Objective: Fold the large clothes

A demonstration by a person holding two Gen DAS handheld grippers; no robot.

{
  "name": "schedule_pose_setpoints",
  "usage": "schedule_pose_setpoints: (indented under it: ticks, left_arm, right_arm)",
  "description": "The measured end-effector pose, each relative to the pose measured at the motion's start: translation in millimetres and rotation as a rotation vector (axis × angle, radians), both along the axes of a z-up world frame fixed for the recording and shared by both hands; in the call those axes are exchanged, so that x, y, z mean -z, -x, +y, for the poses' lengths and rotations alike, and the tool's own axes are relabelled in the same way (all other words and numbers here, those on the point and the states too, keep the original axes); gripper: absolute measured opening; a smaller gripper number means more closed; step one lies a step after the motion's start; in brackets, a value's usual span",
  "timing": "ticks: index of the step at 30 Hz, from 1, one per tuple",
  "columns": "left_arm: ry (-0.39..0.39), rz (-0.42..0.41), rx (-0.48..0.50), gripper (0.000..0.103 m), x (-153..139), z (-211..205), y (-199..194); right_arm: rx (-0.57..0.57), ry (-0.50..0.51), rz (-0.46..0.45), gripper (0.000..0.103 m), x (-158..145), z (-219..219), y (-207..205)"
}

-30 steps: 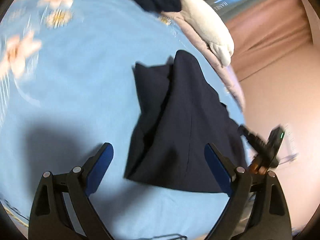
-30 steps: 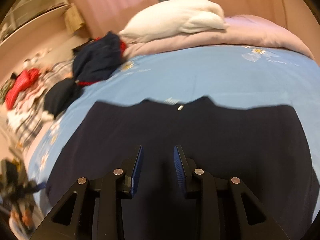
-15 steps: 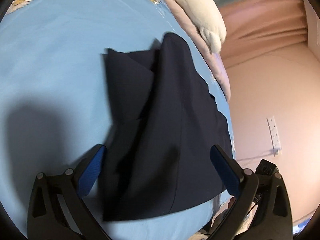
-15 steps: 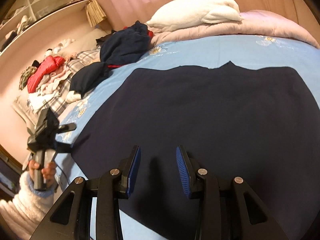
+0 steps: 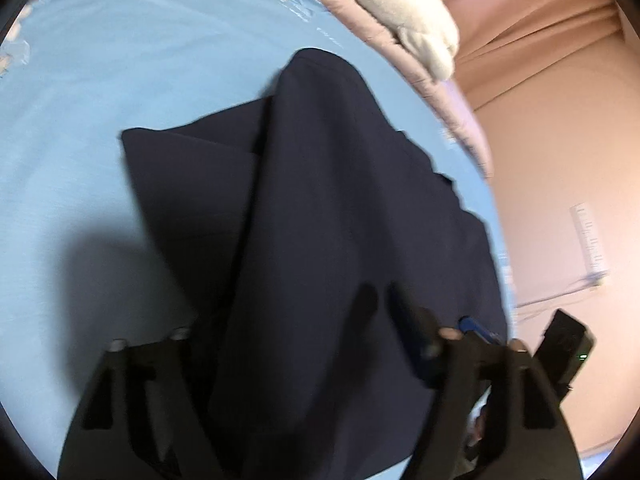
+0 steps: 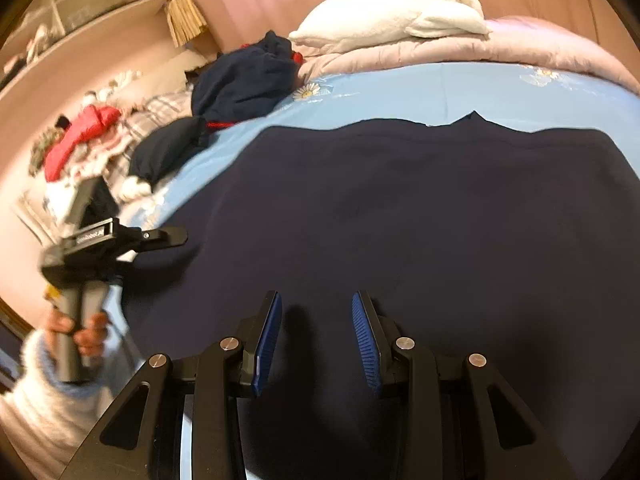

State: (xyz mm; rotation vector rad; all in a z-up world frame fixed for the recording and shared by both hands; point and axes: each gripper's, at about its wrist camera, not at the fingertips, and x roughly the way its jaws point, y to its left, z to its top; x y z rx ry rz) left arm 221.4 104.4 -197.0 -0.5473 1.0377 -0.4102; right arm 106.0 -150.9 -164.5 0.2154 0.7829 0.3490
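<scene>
A light blue bedsheet (image 6: pixel 460 88) printed with daisies covered the bed. At its head a white pillow (image 6: pixel 392 16) lay on a folded pink quilt (image 6: pixel 500 46). Beside them sat a heap of dark navy clothes (image 6: pixel 244 76) with a red trim showing, and farther off a red garment (image 6: pixel 86 132) on plaid fabric (image 6: pixel 156 110). A shelf (image 6: pixel 80 4) ran along the pink wall, where a white power strip (image 5: pixel 588 240) was mounted.

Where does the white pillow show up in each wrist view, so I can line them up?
Left wrist: white pillow at the top, right of centre, lying on the pink duvet.
Right wrist: white pillow top centre, on the same duvet.
Shared landmark: the navy garment spread on the blue sheet.
</scene>
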Motion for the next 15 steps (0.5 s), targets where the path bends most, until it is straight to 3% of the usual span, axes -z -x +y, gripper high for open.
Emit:
schedule_pose_setpoints:
  ticks: [4, 8, 11, 15]
  left_arm:
    - [-0.051, -0.003, -0.032, 0.046, -5, 3, 4]
    - [-0.120, -0.041, -0.042, 0.037, -20, -8, 10]
    - [-0.136, -0.092, -0.033, 0.033, -37, -16, 20]
    - [-0.186, -0.161, -0.009, 0.032, -62, -33, 29]
  right_arm:
    - [0.004, 0.074, 0.014, 0.036, 10, 10, -9]
    - [-0.005, 0.197, 0.006, 0.036, 4, 25, -7]
    - [-0.020, 0.161, 0.000, 0.036, -7, 22, 8]
    - [-0.054, 0.160, -0.090, 0.036, -22, 25, 42]
